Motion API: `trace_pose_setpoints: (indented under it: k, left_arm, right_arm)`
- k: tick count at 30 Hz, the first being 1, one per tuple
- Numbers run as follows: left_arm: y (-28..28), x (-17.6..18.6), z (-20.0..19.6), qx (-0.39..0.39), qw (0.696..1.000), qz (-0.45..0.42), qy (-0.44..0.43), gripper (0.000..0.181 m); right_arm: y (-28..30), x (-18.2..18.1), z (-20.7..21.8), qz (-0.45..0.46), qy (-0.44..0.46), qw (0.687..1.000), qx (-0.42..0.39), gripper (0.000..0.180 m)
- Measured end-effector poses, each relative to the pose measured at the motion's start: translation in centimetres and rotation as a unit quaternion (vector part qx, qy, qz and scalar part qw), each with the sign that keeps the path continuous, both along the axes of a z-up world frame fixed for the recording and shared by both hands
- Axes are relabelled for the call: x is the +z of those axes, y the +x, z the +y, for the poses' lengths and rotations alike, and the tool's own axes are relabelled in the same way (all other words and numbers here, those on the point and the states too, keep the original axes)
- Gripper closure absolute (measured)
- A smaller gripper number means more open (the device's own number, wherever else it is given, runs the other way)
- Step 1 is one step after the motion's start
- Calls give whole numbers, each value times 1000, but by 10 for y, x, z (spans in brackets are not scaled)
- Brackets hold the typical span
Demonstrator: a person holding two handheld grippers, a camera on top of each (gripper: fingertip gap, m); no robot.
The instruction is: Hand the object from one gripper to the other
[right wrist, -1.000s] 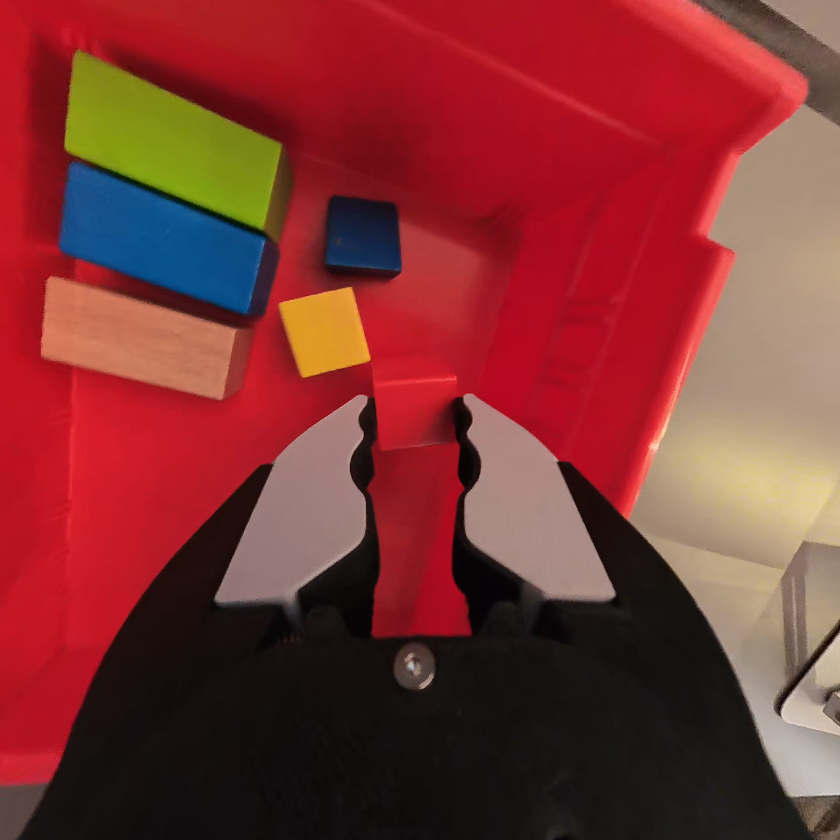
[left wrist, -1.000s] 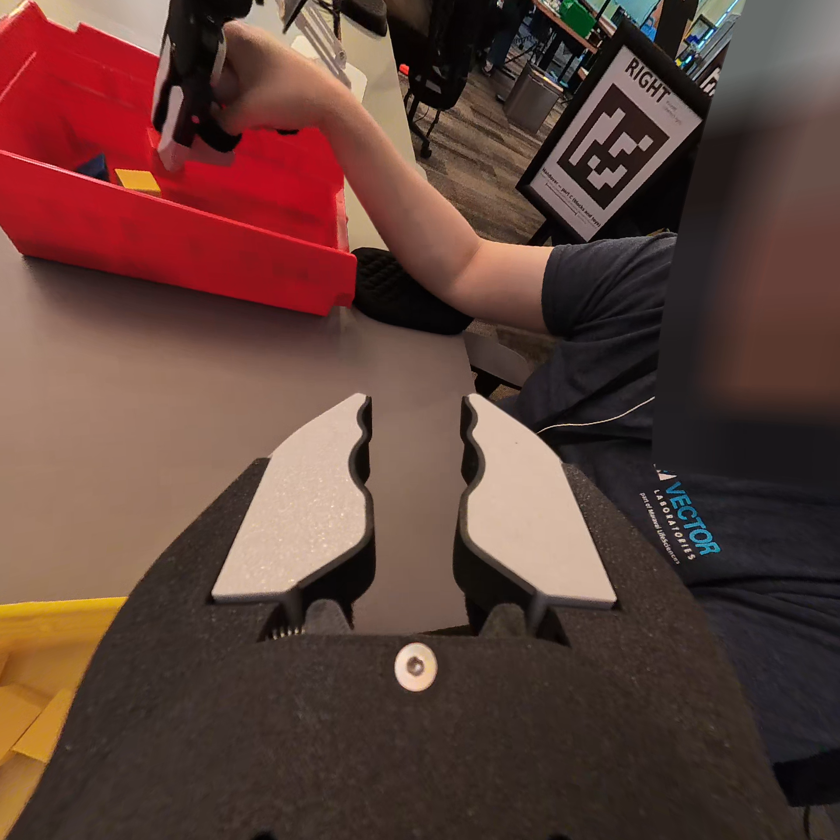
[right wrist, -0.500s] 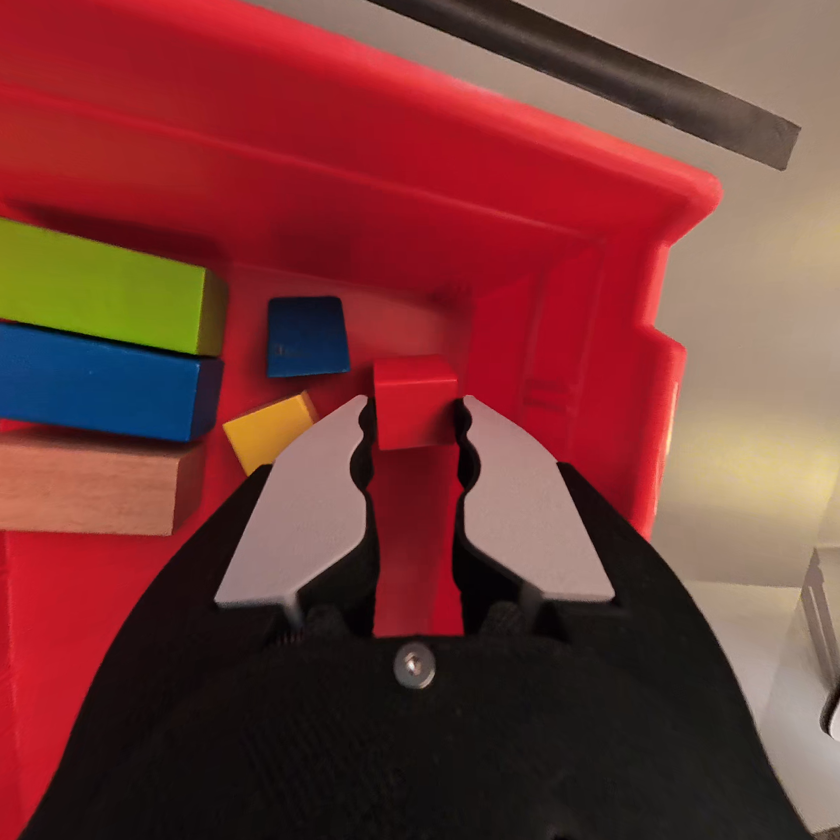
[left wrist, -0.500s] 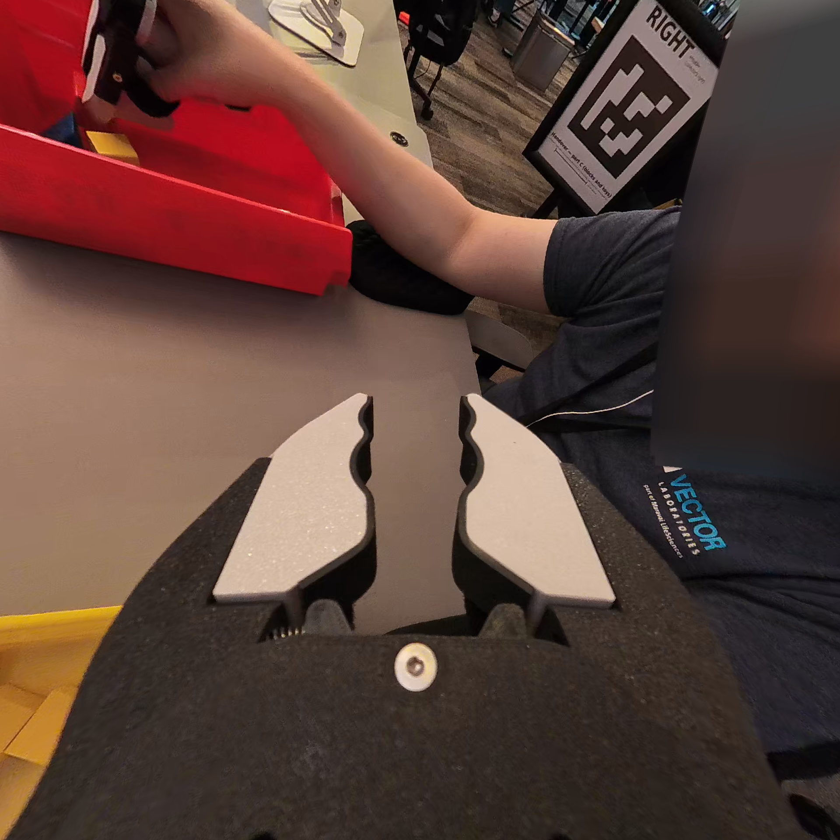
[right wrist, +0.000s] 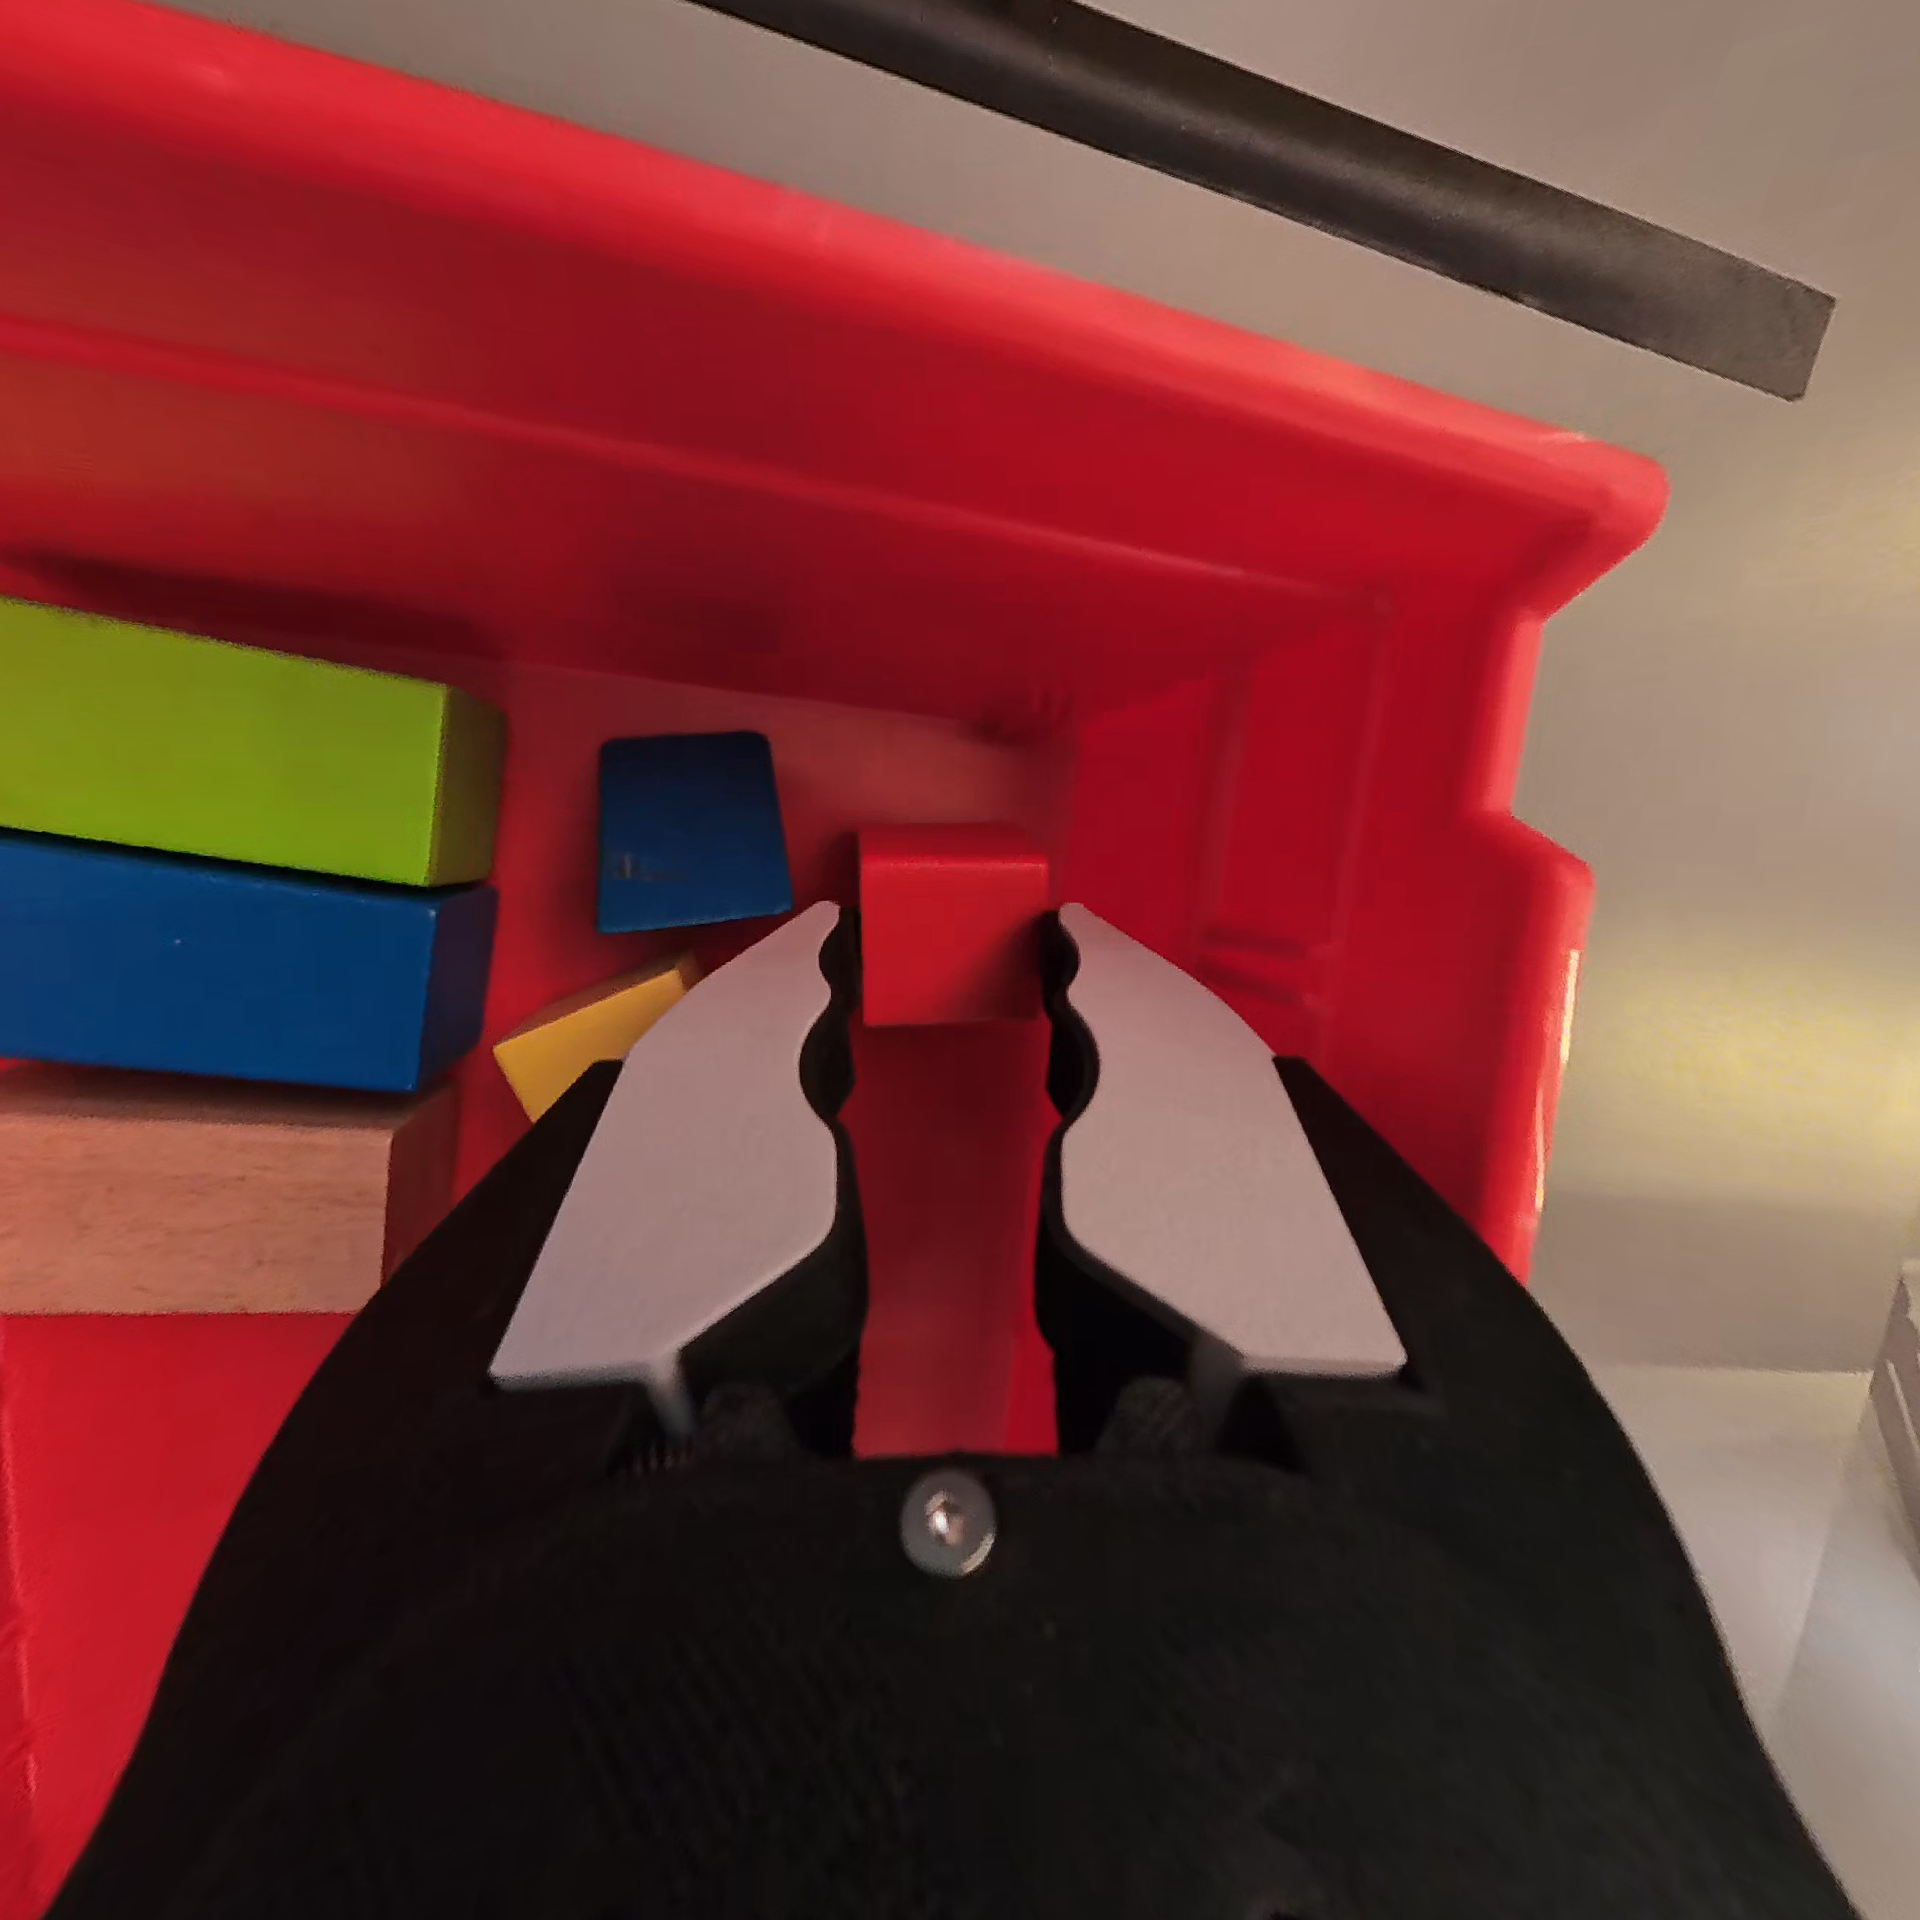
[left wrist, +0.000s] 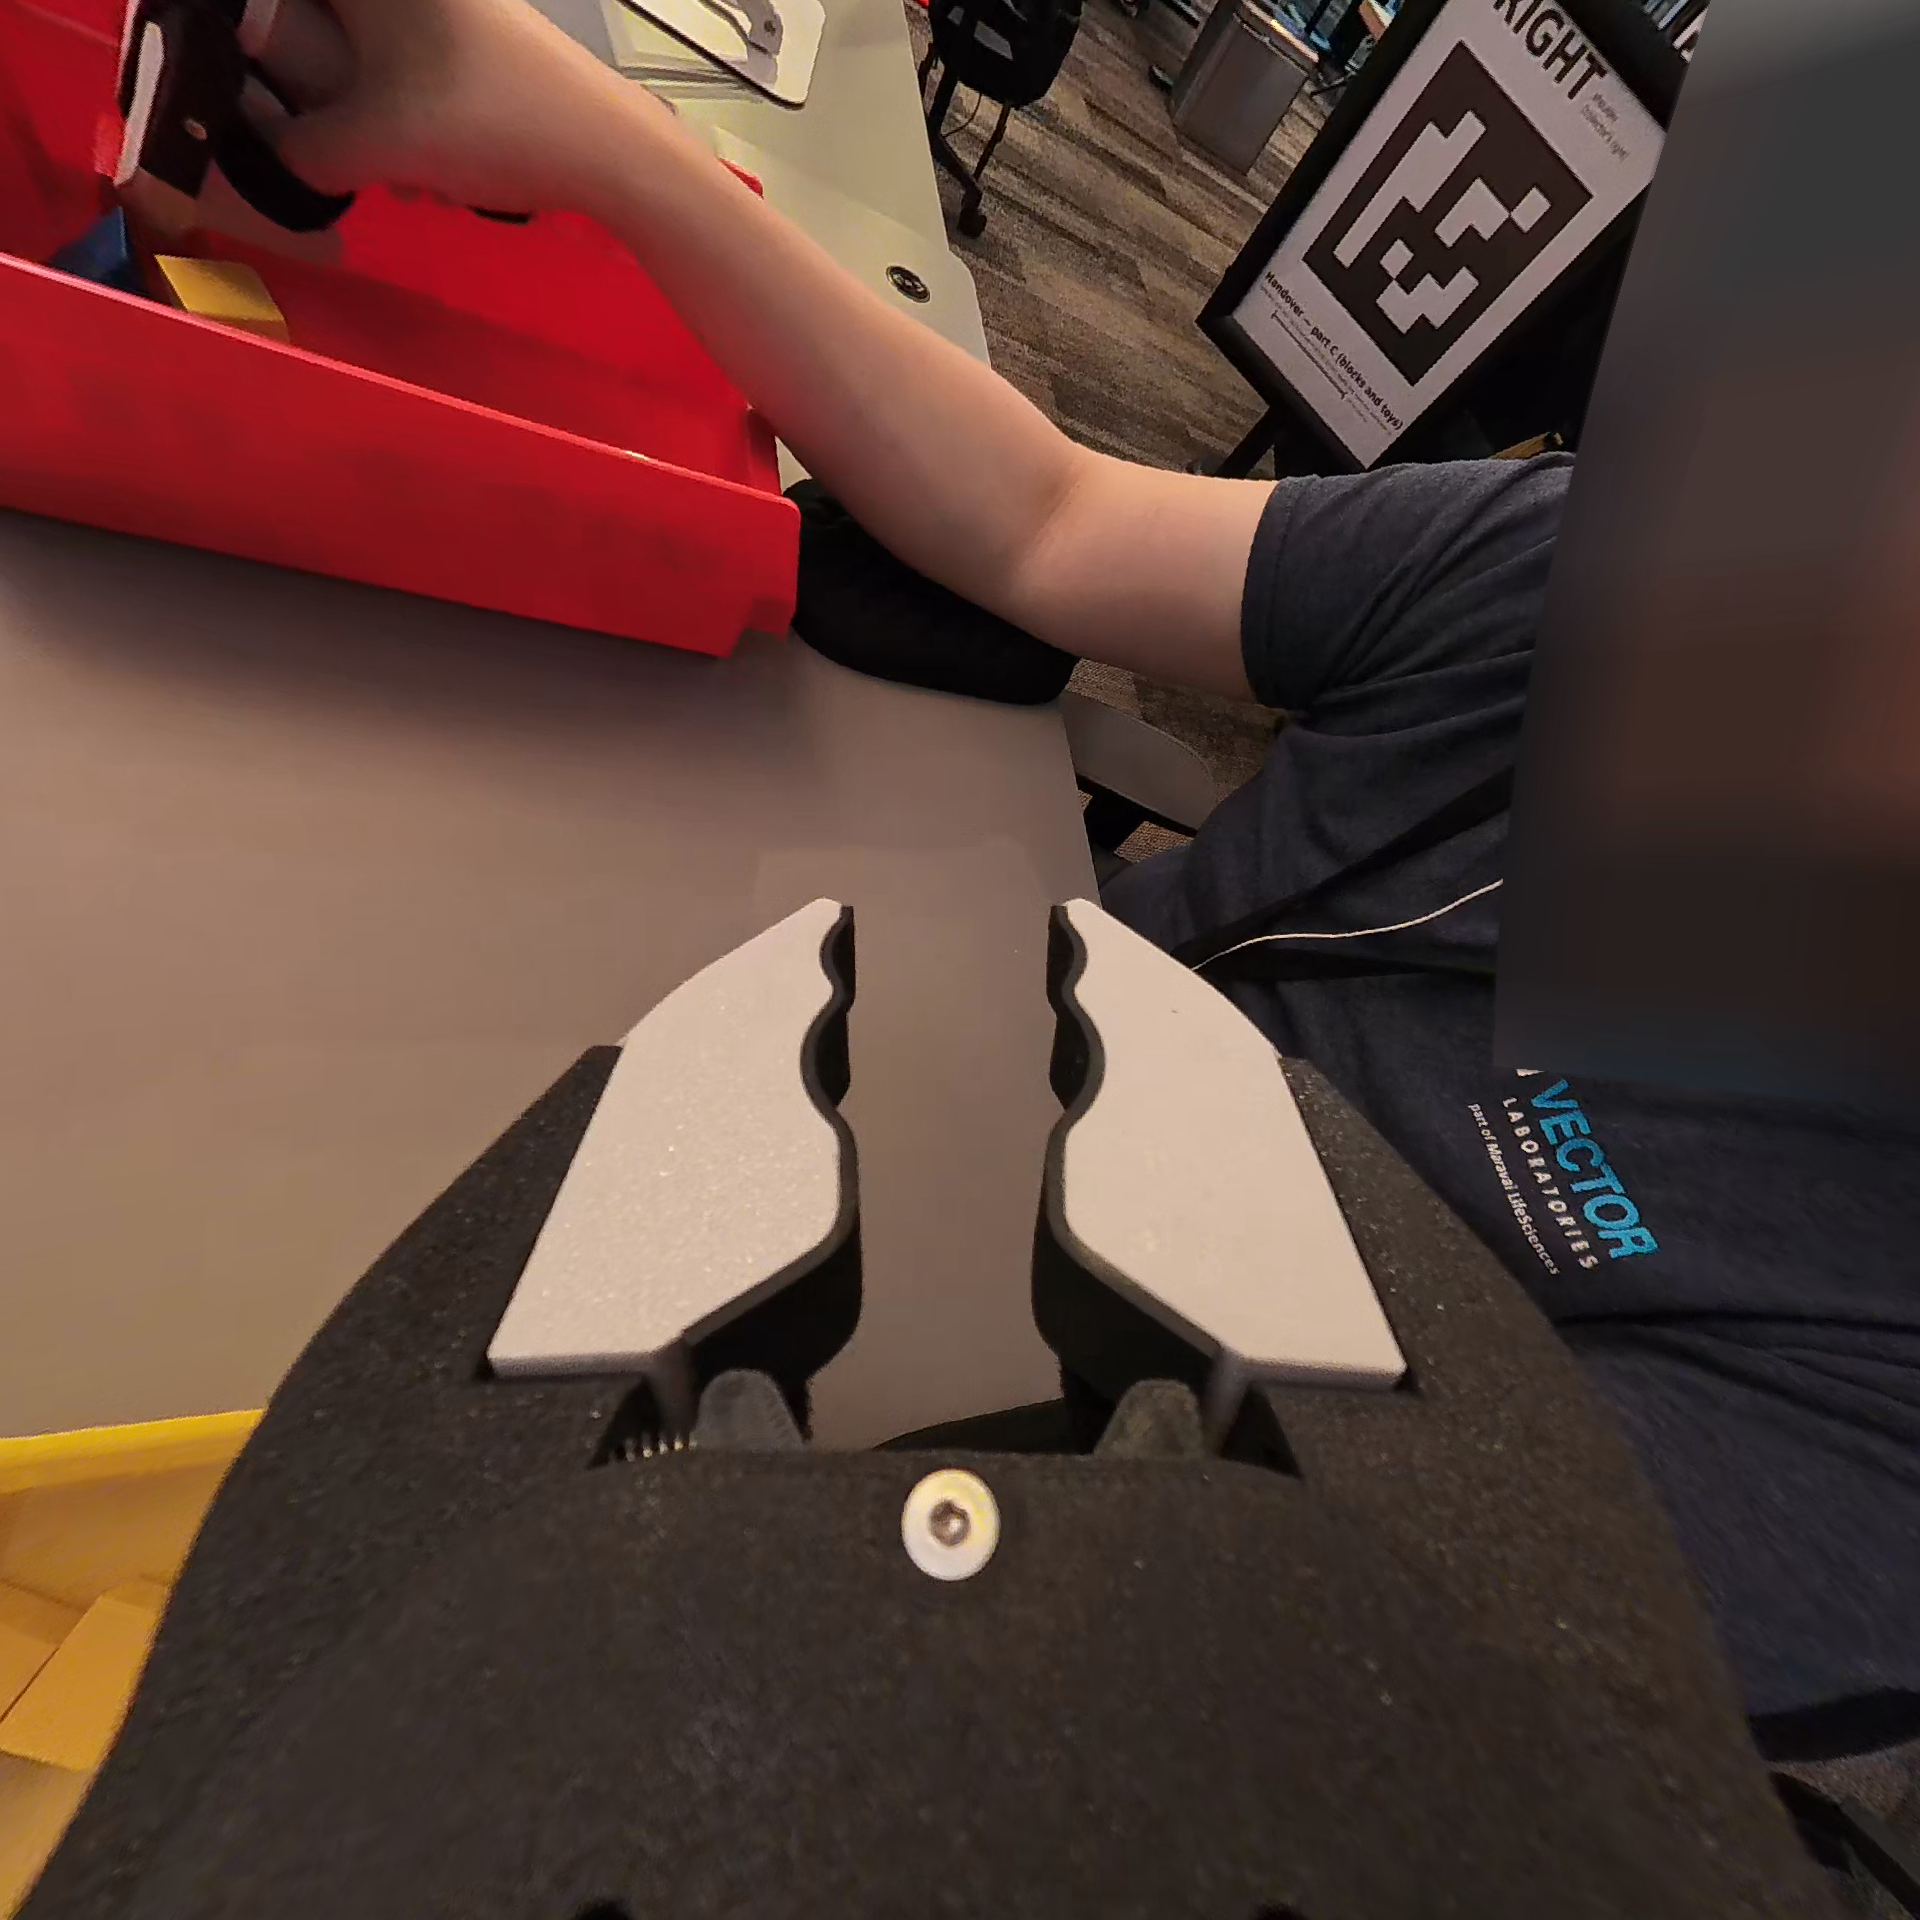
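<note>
Right gripper clamped on red block, near right wall of red bin, seemingly lifted off floor. Left gripper parted, empty, over bench near front edge.

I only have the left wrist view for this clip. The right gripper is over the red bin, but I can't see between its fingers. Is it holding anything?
Observer: Yes. The right gripper is shut on a red block.
Operator: Where in the bin?
Observer: Near a corner of the red bin, beside a small blue block.
Operator: Anything else inside?
Observer: A green block, a long blue block and a wooden block lie side by side.
</note>
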State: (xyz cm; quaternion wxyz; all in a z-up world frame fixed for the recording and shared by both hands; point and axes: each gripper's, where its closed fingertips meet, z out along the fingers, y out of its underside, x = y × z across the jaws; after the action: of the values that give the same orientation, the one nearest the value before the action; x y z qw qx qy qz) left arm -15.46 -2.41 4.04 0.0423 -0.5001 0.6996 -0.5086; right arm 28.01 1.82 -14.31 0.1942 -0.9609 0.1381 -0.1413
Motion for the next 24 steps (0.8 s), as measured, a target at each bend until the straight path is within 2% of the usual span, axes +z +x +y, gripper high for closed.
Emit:
trace_pose_setpoints:
  k: [24]
  left_arm:
    - [2,-4,-2,-5,1000,12,1,147]
  right_arm:
    - [-3,-1,1,14,-7,1000,-8,139]
